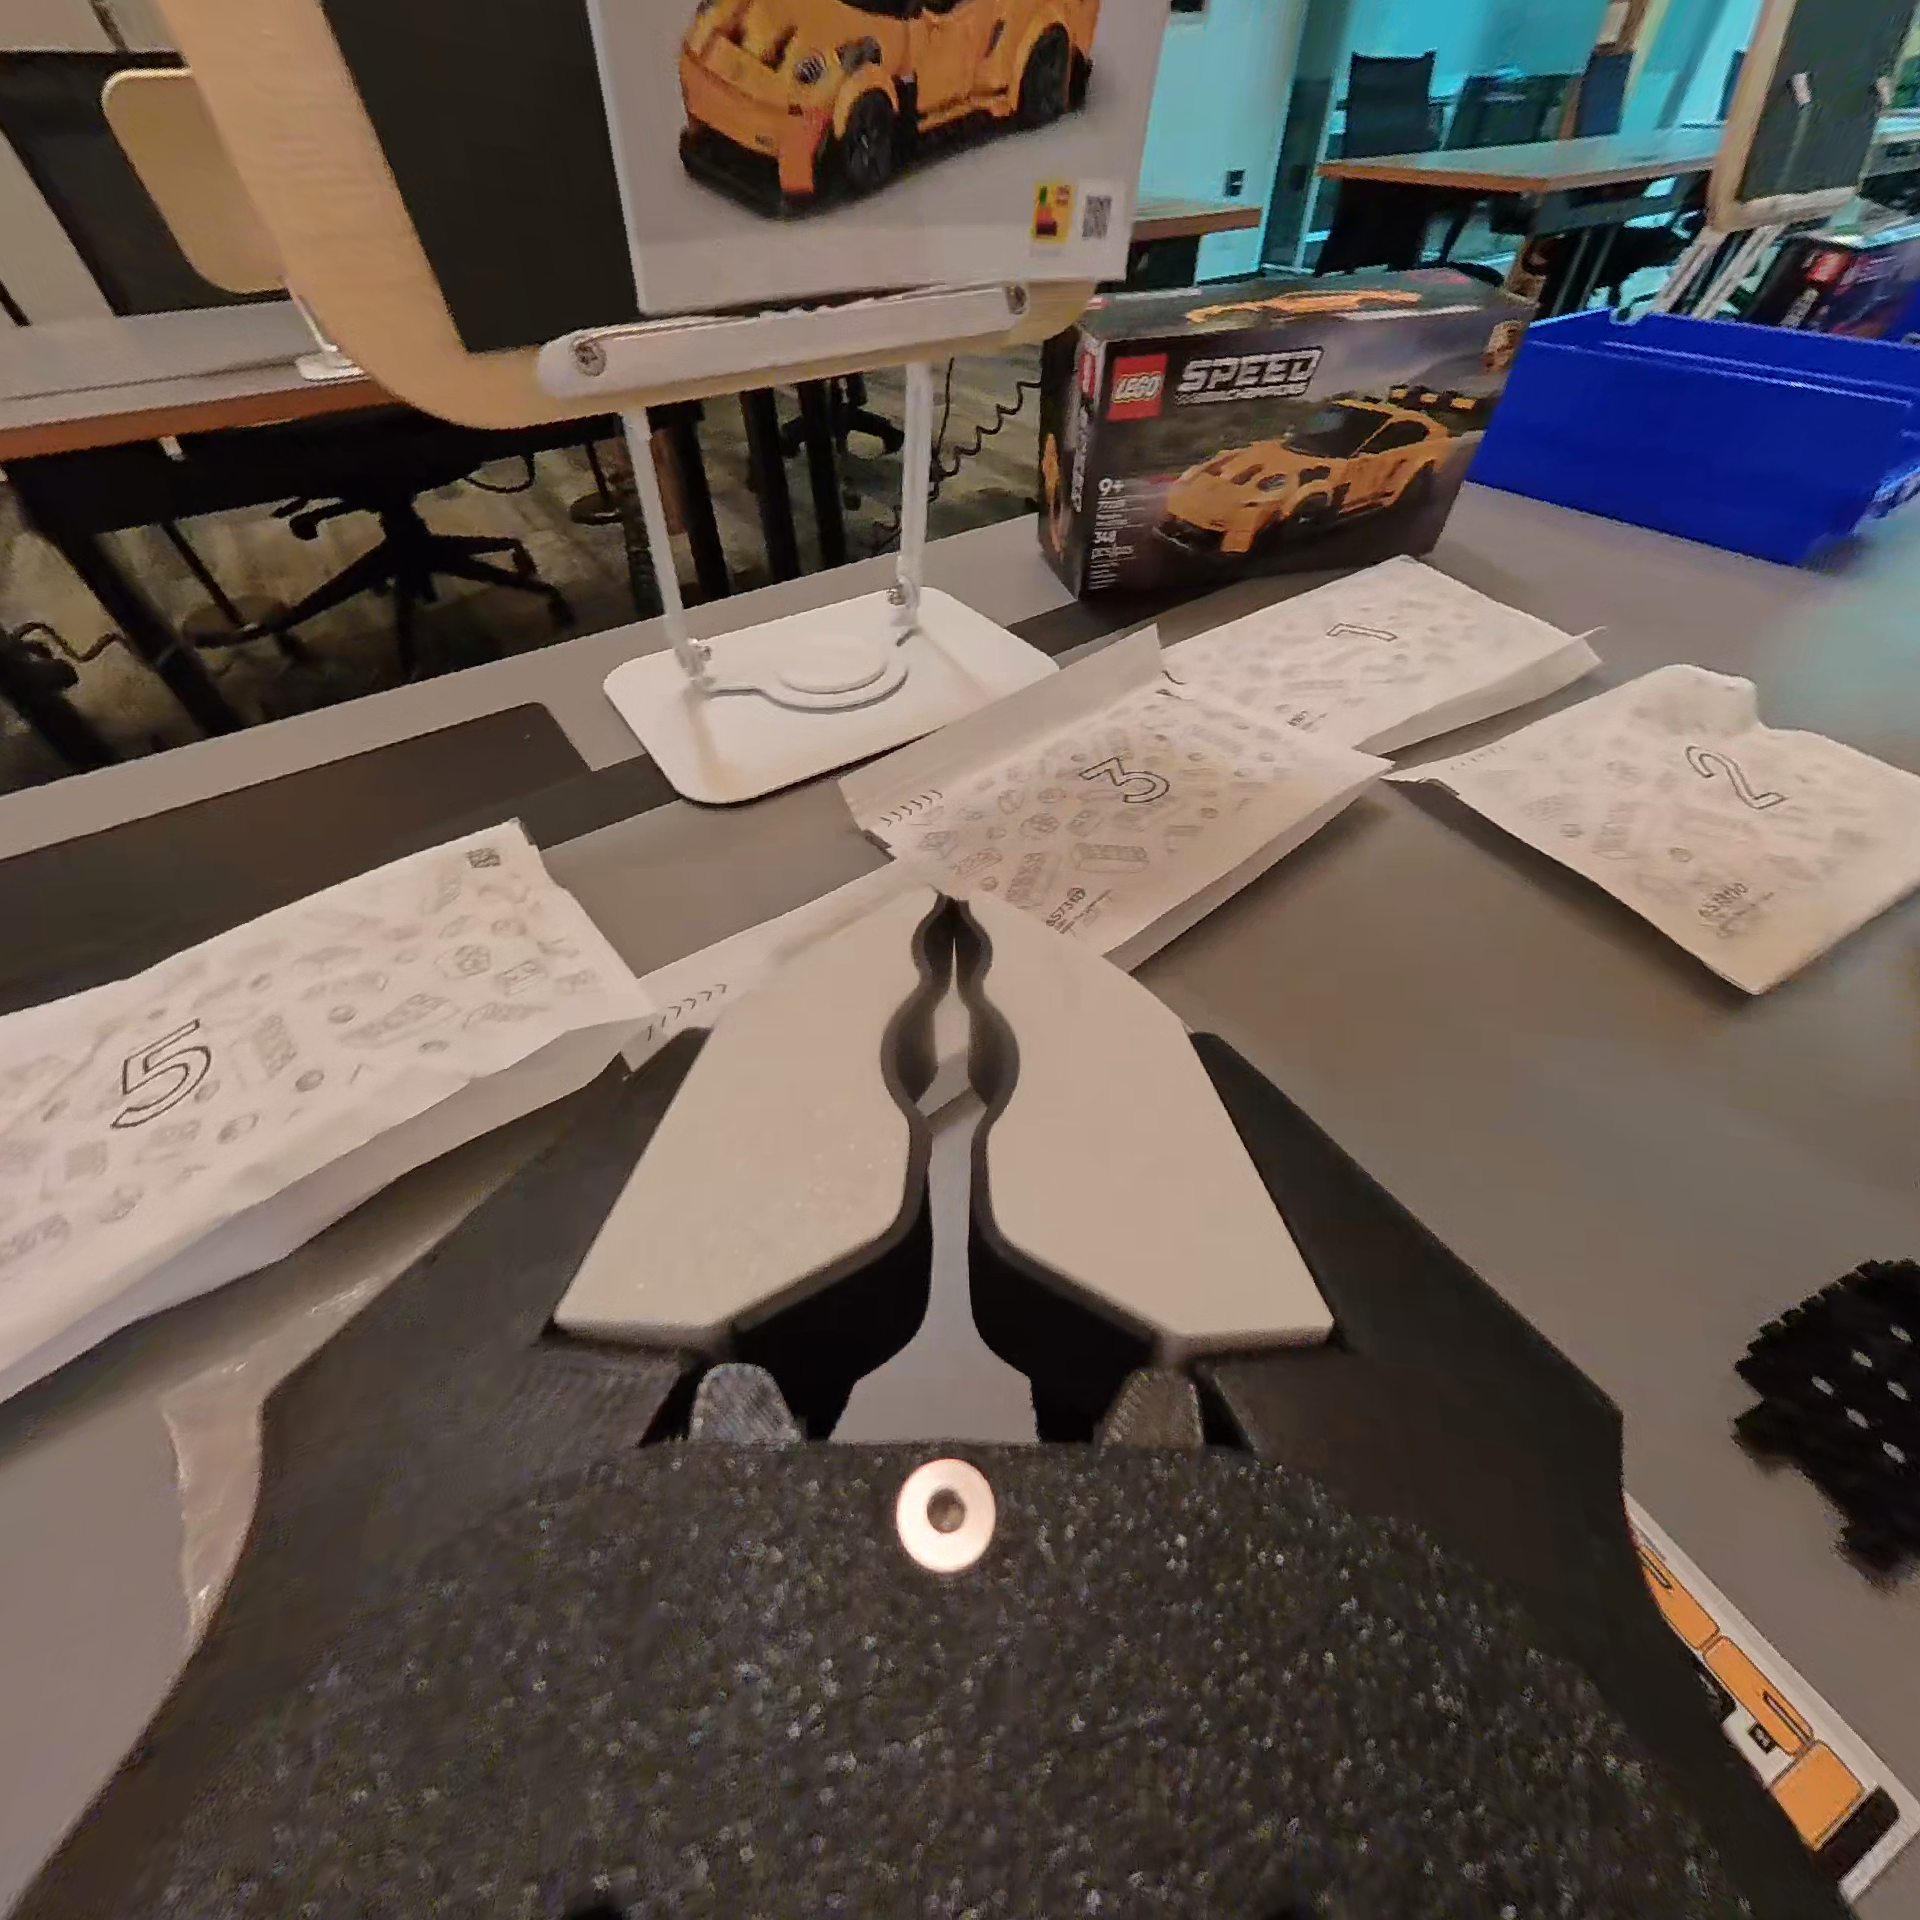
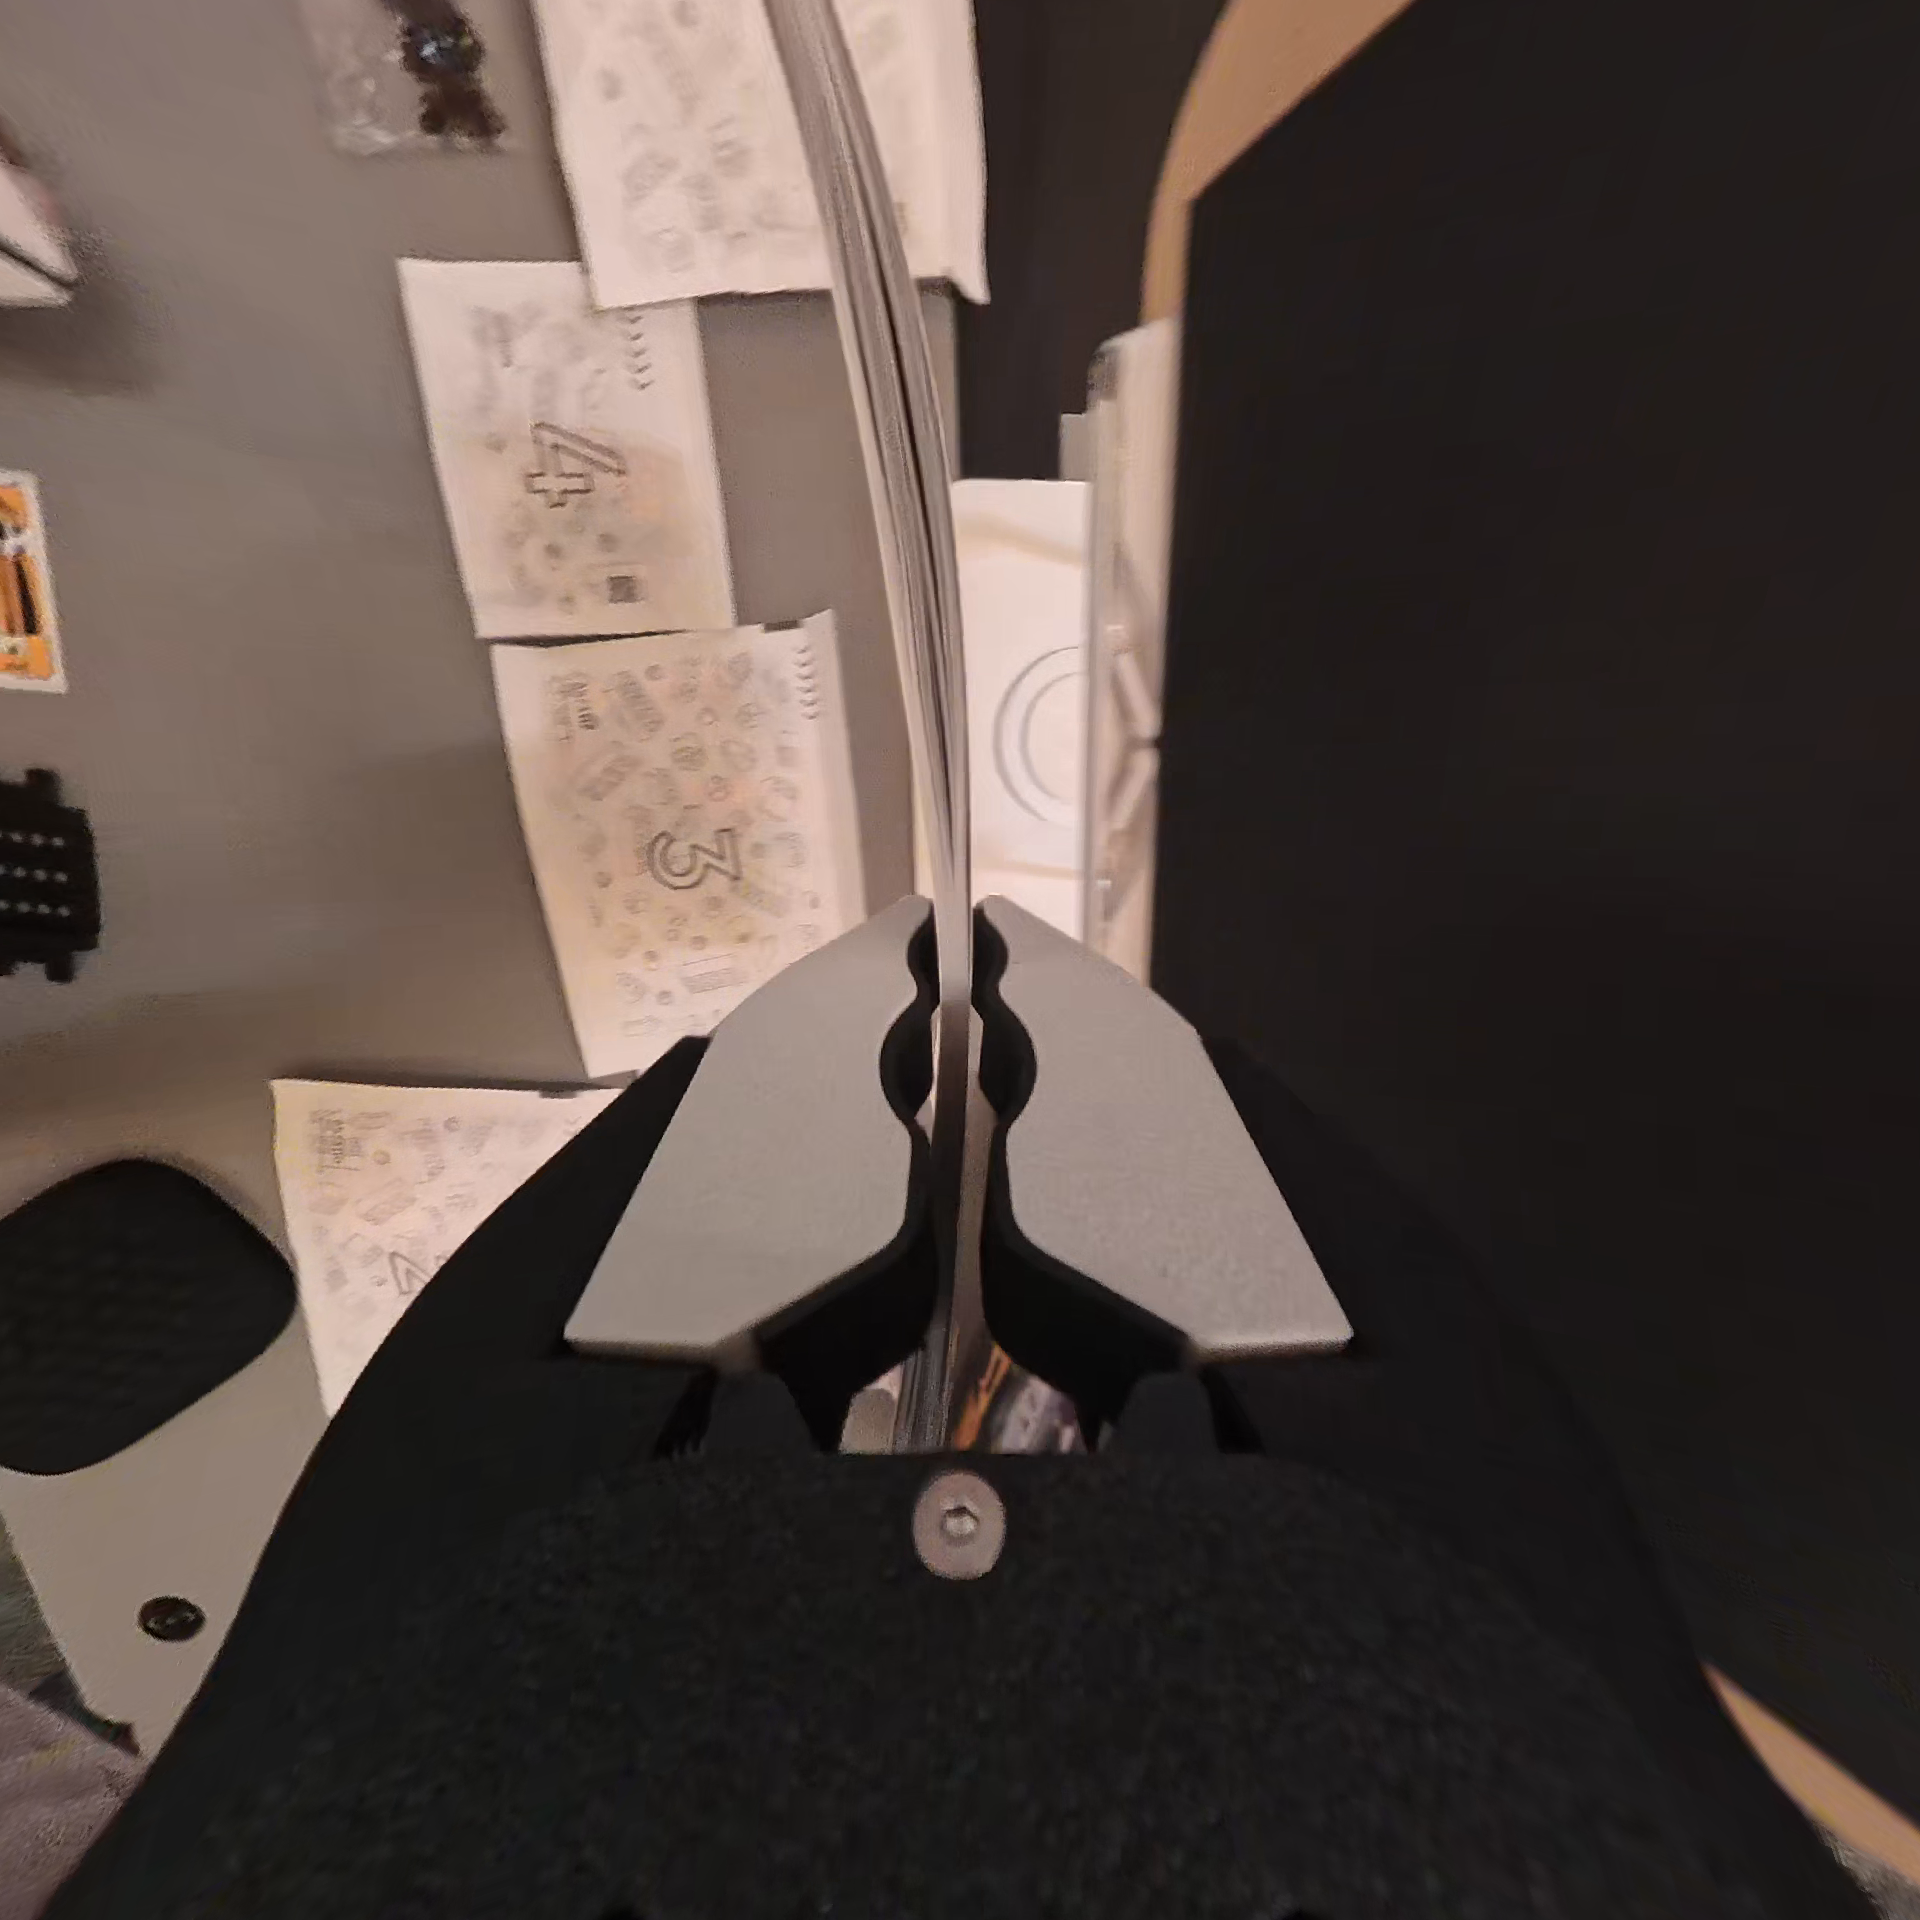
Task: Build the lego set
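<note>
Grey tabletop (image 1: 1455, 1039) carries the set, with office desks and chairs beyond. The right gripper (image 2: 958, 914) is clamped on the thin edge of the white instruction booklet (image 1: 883, 135), which rests on the white metal book stand (image 1: 831, 686). The left gripper (image 1: 954, 914) hovers over the near table, fingers nearly together and holding nothing. My worry is that pulling the pinched pages sideways could tear them, tip the stand, or drag the booklet off its ledge onto the bags. Counted across both views: five white numbered paper bags, among them the bag with five (image 1: 260, 1039), three (image 1: 1101, 800), two (image 1: 1704, 821), one (image 1: 1382, 644) and four (image 2: 582, 457). One printed cardboard box (image 1: 1268, 436), one orange sticker sheet (image 1: 1766, 1725), one black studded Lego chassis (image 1: 1849, 1403), one blue plastic bin (image 1: 1704, 436).
</note>
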Tool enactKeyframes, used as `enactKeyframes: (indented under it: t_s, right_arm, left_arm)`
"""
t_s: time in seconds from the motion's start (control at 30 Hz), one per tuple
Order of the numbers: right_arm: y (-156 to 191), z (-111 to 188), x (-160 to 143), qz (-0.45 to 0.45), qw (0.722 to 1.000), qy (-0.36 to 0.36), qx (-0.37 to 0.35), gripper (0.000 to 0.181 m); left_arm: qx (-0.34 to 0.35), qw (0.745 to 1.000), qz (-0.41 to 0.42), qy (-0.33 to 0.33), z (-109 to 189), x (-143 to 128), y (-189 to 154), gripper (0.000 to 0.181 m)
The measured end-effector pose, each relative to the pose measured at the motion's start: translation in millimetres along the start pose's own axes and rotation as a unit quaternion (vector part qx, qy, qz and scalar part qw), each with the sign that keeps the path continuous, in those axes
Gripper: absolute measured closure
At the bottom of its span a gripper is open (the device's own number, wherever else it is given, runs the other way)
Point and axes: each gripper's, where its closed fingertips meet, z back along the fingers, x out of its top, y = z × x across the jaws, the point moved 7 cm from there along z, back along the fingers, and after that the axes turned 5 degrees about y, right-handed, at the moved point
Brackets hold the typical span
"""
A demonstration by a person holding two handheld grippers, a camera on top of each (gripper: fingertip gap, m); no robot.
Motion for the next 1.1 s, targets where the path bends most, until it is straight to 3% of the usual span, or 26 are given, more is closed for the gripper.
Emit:
enactKeyframes:
  t_s: [0.27,0.5,0.67,0.77,0.93,1.1]
  right_arm:
    - [-70,-13,10,-0.039,0.999,0.037,0.003,0.177]
    - [-83,-25,8,-0.03,0.997,0.041,-0.052,0.171]
    - [-82,-6,13,-0.024,0.995,0.021,-0.099,0.158]
    - [-80,16,12,-0.034,0.988,-0.028,-0.145,0.141]
    - [-50,26,1,-0.035,0.959,-0.141,-0.243,0.143]
    - [20,1,-24,-0.102,0.888,-0.325,-0.308,0.145]
  left_arm:
    - [0.001,0.999,0.025,0.021,1,-13,5,0.181]
    - [-0.006,0.999,0.025,0.03,-4,-19,8,0.181]
    - [-0.013,0.999,0.019,0.036,-7,-20,4,0.181]
    - [-0.013,0.999,0.016,0.034,-6,-19,2,0.181]
    - [-0.015,0.999,0.014,0.029,-4,-18,0,0.181]
    - [-0.003,1.0,0.016,0.013,1,-12,-2,0.181]
